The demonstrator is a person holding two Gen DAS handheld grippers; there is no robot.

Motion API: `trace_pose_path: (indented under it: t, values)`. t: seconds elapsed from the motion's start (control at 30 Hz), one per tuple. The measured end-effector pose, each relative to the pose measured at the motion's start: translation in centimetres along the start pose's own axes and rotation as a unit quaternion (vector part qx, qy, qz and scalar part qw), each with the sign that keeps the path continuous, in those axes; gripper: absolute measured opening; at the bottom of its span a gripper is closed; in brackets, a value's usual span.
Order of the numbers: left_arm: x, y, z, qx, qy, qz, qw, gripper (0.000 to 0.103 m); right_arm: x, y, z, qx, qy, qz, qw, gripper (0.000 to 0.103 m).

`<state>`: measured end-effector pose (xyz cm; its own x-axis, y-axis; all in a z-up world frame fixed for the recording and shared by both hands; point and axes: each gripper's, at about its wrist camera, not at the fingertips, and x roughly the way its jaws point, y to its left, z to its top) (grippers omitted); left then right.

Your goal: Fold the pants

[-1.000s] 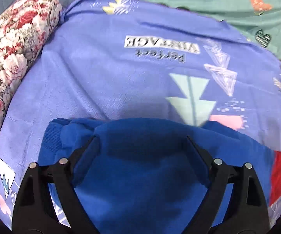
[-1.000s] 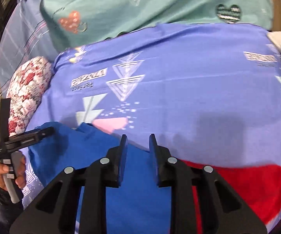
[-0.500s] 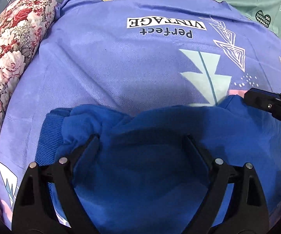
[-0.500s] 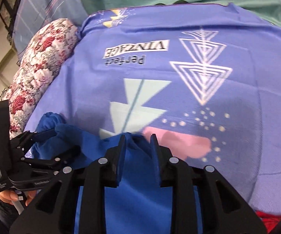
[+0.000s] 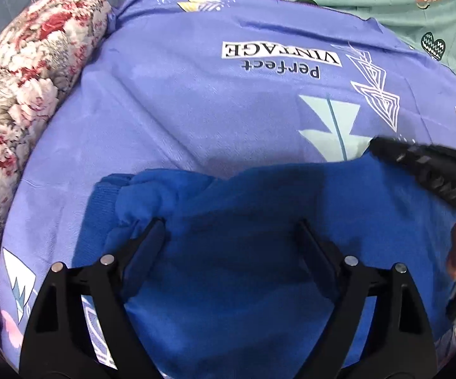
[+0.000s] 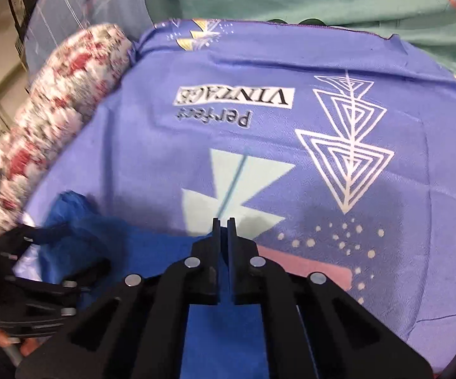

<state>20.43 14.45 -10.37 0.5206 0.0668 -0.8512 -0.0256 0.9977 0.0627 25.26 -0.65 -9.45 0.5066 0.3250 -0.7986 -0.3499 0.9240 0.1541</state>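
Soft royal-blue fleece pants (image 5: 243, 252) are lying on a purple printed bedsheet (image 5: 196, 110), below its "Perfect Vintage" lettering. The left tongs (image 5: 231, 230) are hovering wide apart over them; the right tongs (image 6: 223, 221) are clamping the pants' far edge, probably to steer a fold.

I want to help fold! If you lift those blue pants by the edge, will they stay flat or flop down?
Probably flop: the blue pants already bunch into soft lumps near the left hand-held gripper. They look thick and fleecy, so likely not slippery between the right hand-held gripper's pinching fingers.
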Motion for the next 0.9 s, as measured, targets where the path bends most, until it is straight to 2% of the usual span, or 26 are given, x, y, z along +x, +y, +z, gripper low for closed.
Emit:
trace_pose_path:
  t: [0.1,0.17,0.27,0.33,0.37,0.4,0.47,0.5,0.53,0.57,0.6,0.63,0.67,0.7,0.73,0.8,0.83,0.9]
  values:
    - [0.8,0.0,-0.2,-0.001,0.007,0.003,1.0000,0.087,0.3,-0.9,-0.6,0.015,-0.018,0.006,1.000,0.010]
    - [0.7,0.2,-0.3,-0.001,0.002,0.001,1.0000,0.087,-1.3,-2.5,-0.7,0.059,-0.021,0.016,0.998,0.018]
    - [-0.2,0.3,-0.4,-0.007,-0.002,0.001,1.0000,0.086,-5.1,-3.7,-1.9,0.073,-0.047,0.033,0.996,0.020]
    - [-1.3,0.7,-0.6,-0.014,-0.013,-0.006,0.9998,0.087,-6.6,-3.3,-3.6,0.056,-0.032,0.048,0.997,0.020]
    - [-1.5,0.9,-0.7,-0.016,-0.017,-0.012,0.9996,0.092,-6.8,-3.1,-4.9,0.045,-0.014,0.052,0.998,0.020]
    - [-1.6,1.0,-0.8,-0.018,-0.019,-0.015,0.9996,0.093,-6.5,-3.2,-5.9,0.040,0.008,0.045,0.998,0.020]
    - [-0.9,1.3,-1.2,-0.022,-0.011,0.004,0.9997,0.093,-5.8,-4.2,-8.0,0.037,0.038,0.003,0.999,0.019]
    - [-0.4,1.4,-1.3,-0.023,-0.008,0.017,0.9996,0.093,-6.2,-4.8,-8.4,0.037,0.017,0.005,0.999,0.015]
    - [0.1,1.3,-1.5,-0.022,-0.008,0.026,0.9994,0.095,-6.8,-5.8,-8.7,0.043,0.004,-0.019,0.999,0.016]
    - [0.1,1.2,-1.6,-0.017,-0.012,0.031,0.9993,0.095,-7.9,-7.7,-9.0,0.068,-0.008,-0.039,0.997,0.013]
    - [-0.2,0.9,-1.7,-0.011,-0.013,0.040,0.9990,0.095,-8.8,-9.2,-9.3,0.098,-0.012,-0.027,0.995,0.012]
    - [-0.4,0.8,-1.8,-0.011,-0.013,0.044,0.9989,0.094,-10.1,-11.0,-9.8,0.139,-0.014,-0.038,0.989,0.017]
    - [-0.7,0.8,-1.7,-0.014,-0.012,0.044,0.9989,0.094,-11.0,-11.9,-10.2,0.154,-0.015,-0.071,0.985,0.030]
    - [-1.1,1.0,-1.7,-0.021,-0.010,0.039,0.9990,0.094,-12.2,-12.2,-10.7,0.152,-0.025,-0.098,0.983,0.032]
    - [-1.4,1.2,-1.8,-0.027,-0.011,0.034,0.9990,0.093,-13.7,-12.3,-11.4,0.138,-0.037,-0.085,0.986,0.032]
    - [-2.3,1.5,-1.9,-0.038,-0.016,0.013,0.9990,0.093,-15.1,-12.2,-12.9,0.132,-0.034,-0.026,0.990,0.033]
    - [-2.6,1.6,-2.1,-0.039,-0.018,0.005,0.9991,0.094,-15.3,-12.3,-13.5,0.133,-0.026,-0.015,0.991,0.033]
    - [-2.6,1.8,-2.5,-0.040,-0.017,0.011,0.9990,0.096,-15.8,-13.0,-15.5,0.146,0.002,-0.007,0.989,0.037]
